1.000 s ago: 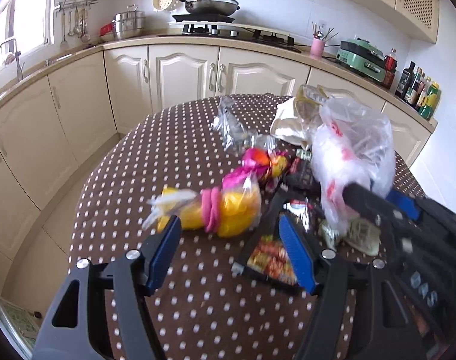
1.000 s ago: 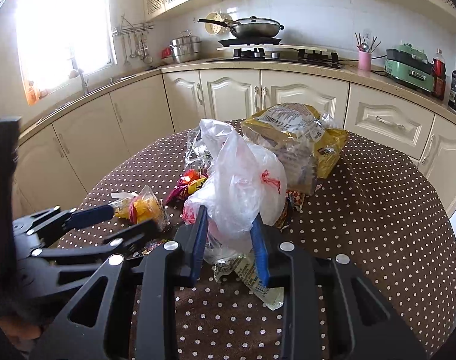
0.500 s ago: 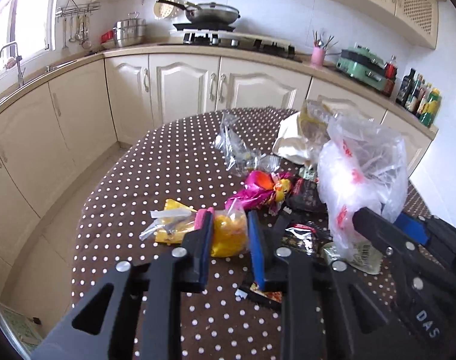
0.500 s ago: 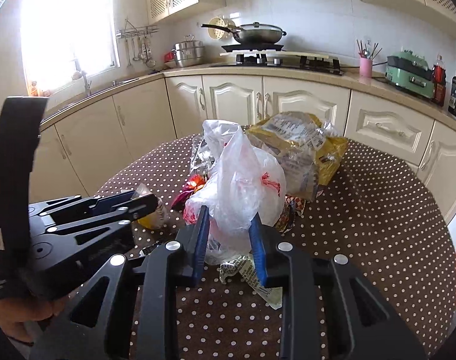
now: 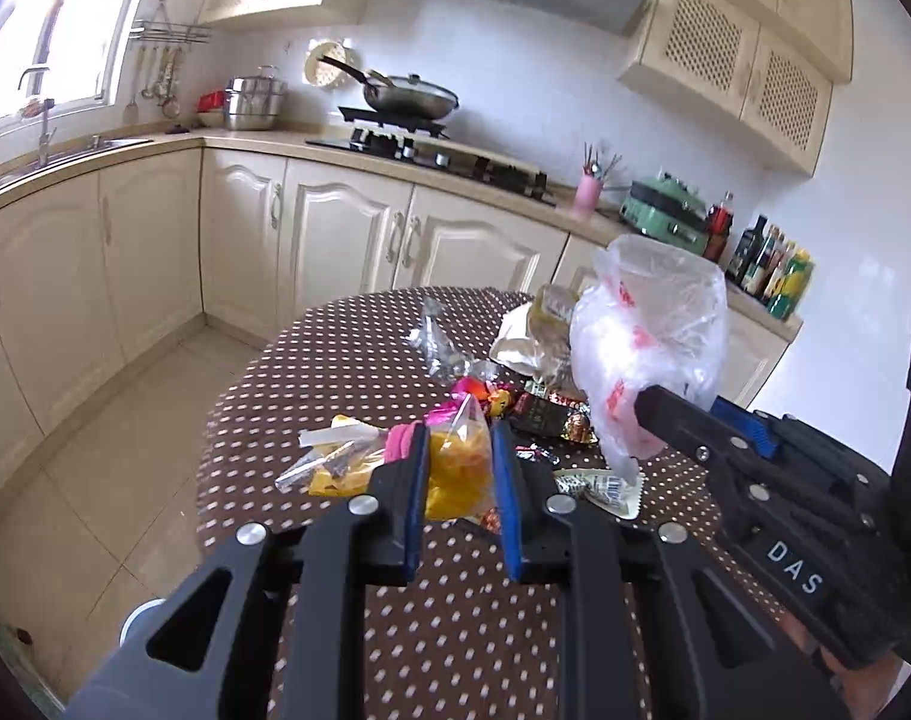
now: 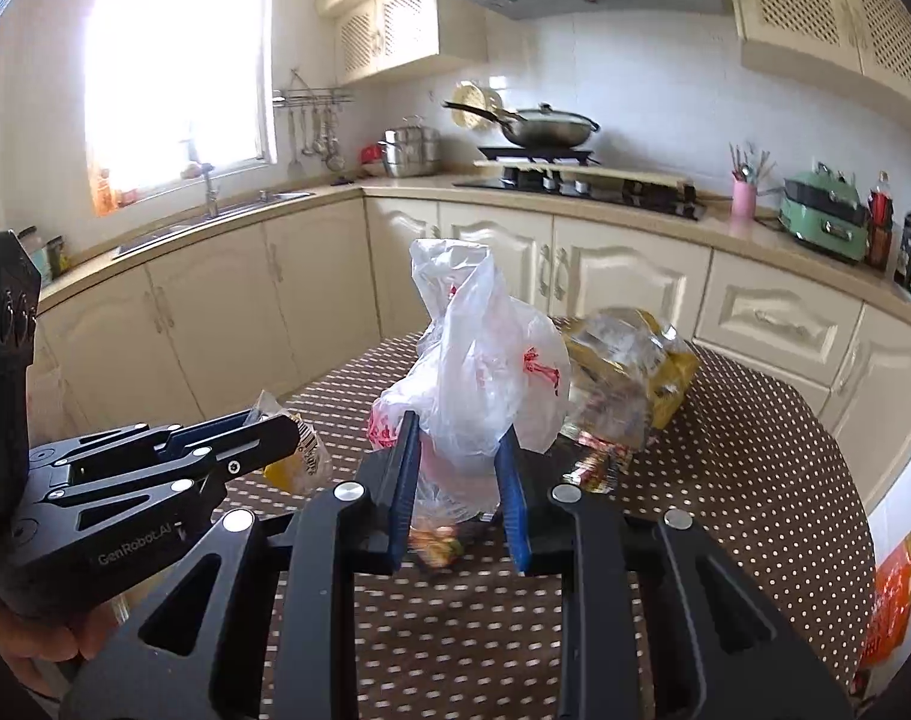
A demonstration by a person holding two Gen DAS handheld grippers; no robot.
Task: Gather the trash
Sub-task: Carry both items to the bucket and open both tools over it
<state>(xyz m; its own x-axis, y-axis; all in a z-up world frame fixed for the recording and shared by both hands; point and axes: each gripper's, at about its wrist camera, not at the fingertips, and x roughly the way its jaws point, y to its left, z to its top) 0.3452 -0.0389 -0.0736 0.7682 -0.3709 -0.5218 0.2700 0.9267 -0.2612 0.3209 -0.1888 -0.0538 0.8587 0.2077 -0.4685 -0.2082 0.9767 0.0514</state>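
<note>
Trash mostly still on table [image 5: 311, 360]: left gripper [image 5: 458, 483] clamps yellow snack bag [image 5: 455, 474], right gripper [image 6: 460, 480] pinches white plastic bag [image 6: 485, 372]; wrappers [image 5: 551, 414] left.

My left hand-held gripper [image 5: 455, 480] was clamped, its blue pads [image 5: 416, 489] pinched in on the yellow bag [image 5: 455, 471] at twelve o'clock. My right hand-held gripper [image 6: 460, 480] was likewise closed, gripping the white plastic bag [image 6: 485, 372]. Each gripper showed in the other's view: the right at three o'clock, the left at nine o'clock, fingers pointing inward.
</note>
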